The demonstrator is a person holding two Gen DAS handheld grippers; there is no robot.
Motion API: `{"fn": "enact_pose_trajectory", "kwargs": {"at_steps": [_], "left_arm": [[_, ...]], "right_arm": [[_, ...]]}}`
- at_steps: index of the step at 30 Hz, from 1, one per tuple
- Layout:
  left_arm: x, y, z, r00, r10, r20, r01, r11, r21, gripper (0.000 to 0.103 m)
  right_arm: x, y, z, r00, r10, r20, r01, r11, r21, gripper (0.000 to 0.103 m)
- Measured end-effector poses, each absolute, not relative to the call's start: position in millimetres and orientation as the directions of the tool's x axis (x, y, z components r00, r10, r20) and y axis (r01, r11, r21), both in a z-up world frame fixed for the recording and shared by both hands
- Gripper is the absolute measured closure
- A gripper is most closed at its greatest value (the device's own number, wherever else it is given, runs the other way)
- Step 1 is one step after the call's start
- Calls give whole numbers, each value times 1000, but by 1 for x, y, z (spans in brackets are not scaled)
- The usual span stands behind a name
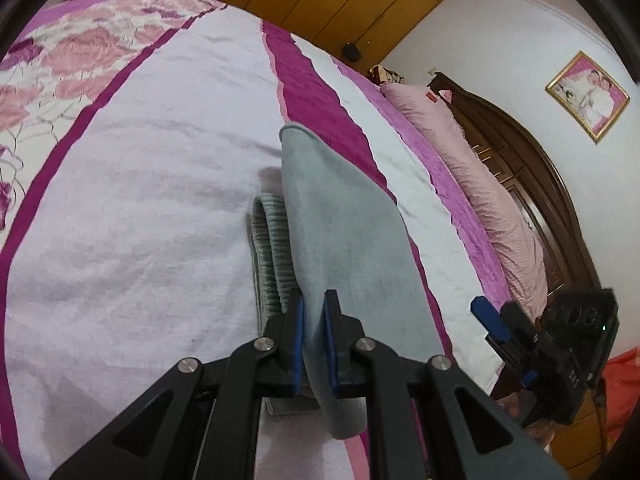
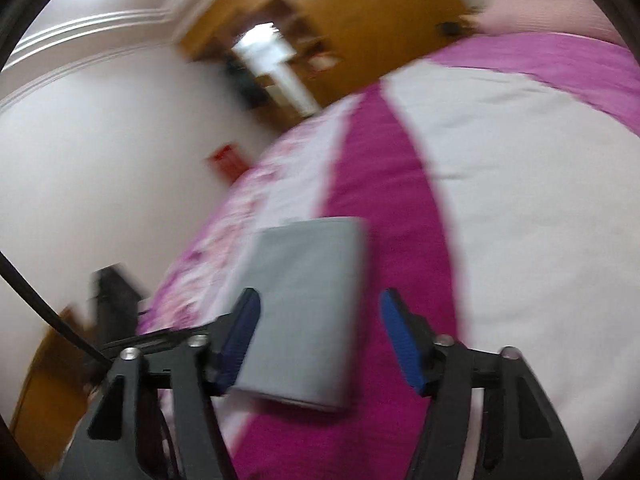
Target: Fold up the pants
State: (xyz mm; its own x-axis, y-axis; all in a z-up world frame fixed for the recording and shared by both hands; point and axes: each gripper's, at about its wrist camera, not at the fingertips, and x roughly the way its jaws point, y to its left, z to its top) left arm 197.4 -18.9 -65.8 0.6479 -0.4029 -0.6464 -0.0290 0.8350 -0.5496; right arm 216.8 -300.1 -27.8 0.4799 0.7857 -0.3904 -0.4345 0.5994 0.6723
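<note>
One grey pants (image 1: pixel 344 216) bundle on bed (image 1: pixel 132 208), left gripper (image 1: pixel 314 320) clamping it, right gripper (image 2: pixel 316 328) apart.

Motion blur is smearing the whole right-wrist view: the brown wooden wardrobe (image 2: pixel 320 20) and small red wall object (image 2: pixel 226 160) are showing no detail. The folded grey fabric pants (image 1: pixel 340 232) are running behind the left gripper (image 1: pixel 314 338), hiding their near end (the folded stack underneath is mostly covered too). The dark carved wooden headboard (image 1: pixel 520 168) is disappearing behind the pale pink pillow (image 1: pixel 472 152).
</note>
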Motion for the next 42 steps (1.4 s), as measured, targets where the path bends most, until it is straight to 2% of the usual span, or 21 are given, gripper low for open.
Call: {"fn": "enact_pose_trajectory", "kwargs": {"at_steps": [1, 2, 5, 6, 7, 8, 11, 15, 19, 22, 25, 28, 32, 34, 37, 42], "left_arm": [[197, -19, -66, 652, -399, -645, -25, 839, -544, 93], [197, -19, -67, 652, -399, -645, -25, 838, -545, 93], [198, -18, -71, 643, -397, -655, -32, 841, -541, 93], [198, -19, -74, 638, -395, -661, -36, 842, -538, 93], [198, -20, -75, 639, -394, -661, -36, 843, -537, 93], [197, -21, -75, 642, -389, -660, -37, 845, -534, 93], [198, -20, -72, 643, -379, -666, -39, 852, -523, 92], [198, -14, -60, 644, -388, -659, -77, 825, -560, 91], [198, -14, -18, 721, -309, -620, -66, 861, -505, 91], [218, -27, -1, 726, -321, -608, -6, 881, -472, 91], [254, -41, -10, 673, -326, -664, 18, 904, -427, 98], [281, -46, -37, 622, -266, -736, 9, 943, -333, 100], [290, -35, -68, 602, -294, -742, -17, 924, -381, 102], [292, -38, -70, 599, -294, -745, 8, 932, -362, 101], [288, -40, -66, 603, -290, -743, 33, 940, -340, 101], [265, -38, -41, 613, -350, -708, 66, 916, -396, 101]], "right_arm": [[220, -293, -33, 421, 819, -391, -456, 564, 689, 79], [223, -287, -42, 373, 833, -409, -448, 547, 707, 87], [234, -283, -91, 209, 867, -453, -308, 498, 811, 96], [235, -286, -100, 195, 871, -451, -267, 490, 830, 102], [236, -292, -110, 186, 887, -422, -217, 456, 863, 103], [237, -295, -112, 184, 892, -413, -193, 445, 874, 103], [234, -294, -96, 199, 863, -464, -241, 502, 831, 103], [242, -293, -78, 193, 858, -476, -245, 511, 824, 102], [277, -295, -51, 203, 848, -489, -276, 529, 803, 102], [306, -289, -38, 198, 876, -439, -311, 481, 820, 102], [328, -268, -45, 164, 894, -418, -328, 449, 831, 102], [342, -254, -69, 151, 896, -419, -312, 445, 840, 102], [359, -266, -111, 152, 919, -364, -180, 388, 904, 102], [364, -273, -121, 167, 927, -337, -152, 361, 920, 102], [370, -283, -121, 221, 926, -308, -138, 342, 930, 102], [377, -290, -111, 238, 946, -221, -116, 253, 960, 100]]}}
